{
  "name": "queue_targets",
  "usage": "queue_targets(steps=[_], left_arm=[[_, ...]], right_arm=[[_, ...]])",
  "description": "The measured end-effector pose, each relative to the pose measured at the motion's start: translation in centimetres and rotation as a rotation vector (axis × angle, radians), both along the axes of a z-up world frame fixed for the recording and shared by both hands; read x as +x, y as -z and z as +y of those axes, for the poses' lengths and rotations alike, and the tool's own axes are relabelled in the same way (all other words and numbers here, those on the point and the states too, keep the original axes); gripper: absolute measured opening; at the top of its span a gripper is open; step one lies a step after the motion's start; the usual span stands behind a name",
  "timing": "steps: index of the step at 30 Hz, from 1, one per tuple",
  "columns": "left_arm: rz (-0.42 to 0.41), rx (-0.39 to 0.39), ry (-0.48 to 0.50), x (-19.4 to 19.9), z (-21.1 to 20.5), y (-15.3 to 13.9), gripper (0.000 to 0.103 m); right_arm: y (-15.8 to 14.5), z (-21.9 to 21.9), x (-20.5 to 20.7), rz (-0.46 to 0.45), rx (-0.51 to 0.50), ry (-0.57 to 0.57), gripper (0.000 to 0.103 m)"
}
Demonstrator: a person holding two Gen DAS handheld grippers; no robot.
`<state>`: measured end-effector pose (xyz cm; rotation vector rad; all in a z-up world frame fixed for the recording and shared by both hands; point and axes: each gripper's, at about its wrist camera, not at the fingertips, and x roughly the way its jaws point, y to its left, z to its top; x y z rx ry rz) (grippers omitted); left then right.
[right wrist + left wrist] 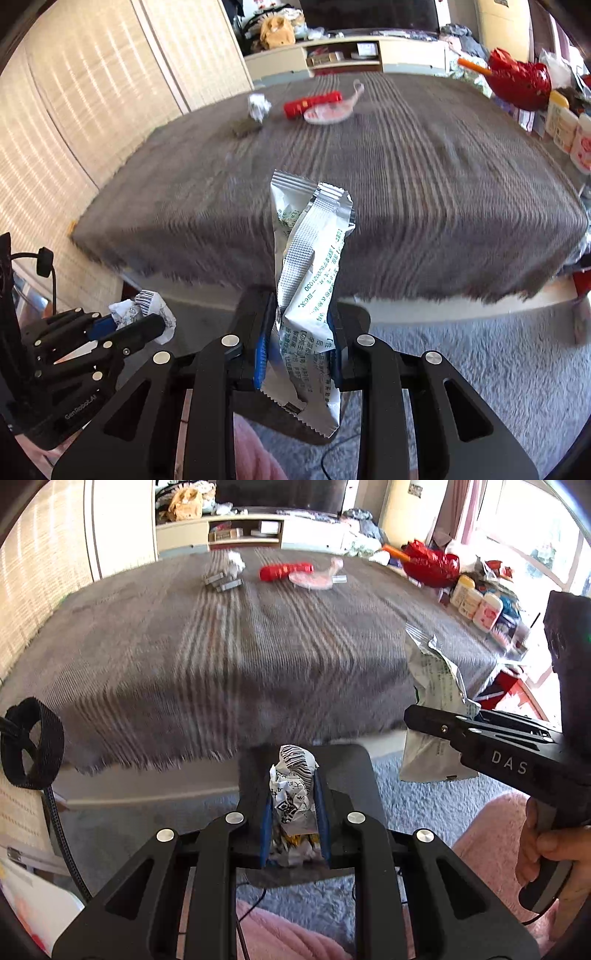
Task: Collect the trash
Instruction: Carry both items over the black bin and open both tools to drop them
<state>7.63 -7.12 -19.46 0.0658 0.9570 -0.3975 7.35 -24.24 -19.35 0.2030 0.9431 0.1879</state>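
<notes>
Strong daylight is admitted through the overexposed window [532,554] at right, the striped tabletop [236,635] is smeared by motion blur, and edges are bent by fisheye distortion.

Silver green-printed wrapper [310,295], grey striped blanket [406,184]

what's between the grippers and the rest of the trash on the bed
Nothing visible on the way: bare grey blanket lies between them and the red wrapper, crumpled paper and pink wrapper. But both are full: left gripper holds a crumpled wrapper, right gripper a silver sachet.
</notes>
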Motion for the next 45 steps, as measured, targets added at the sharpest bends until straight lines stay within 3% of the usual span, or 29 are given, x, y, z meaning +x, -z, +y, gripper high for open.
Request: queue_targets(steps=[17,32,37,39,45], left_arm=[[0.137,0.029,0.001,-0.3,-0.5,7.3,0.019],[0.207,0.02,0.035,1.3,-1.4,9.8,0.024],[0.223,0.022,0.037,1.5,-1.5,10.2,0.039],[0.222,0.028,0.036,1.4,-1.5,10.2,0.057],[0.199,0.057,0.033,1.4,-0.9,9.2,0.079]], right_arm=[[5.9,0.5,-0.6,0.127,-0.009,-0.008,0.027],[8.2,0.9,0.9,0.222,0.01,-0.006,0.033],[8.1,1.0,1.4,0.231,0.022,0.021,0.064],[8.0,0.6,1.5,0.23,0.024,0.032,0.067],[7.4,-0.7,1.3,0.223,0.026,0.067,0.085]])
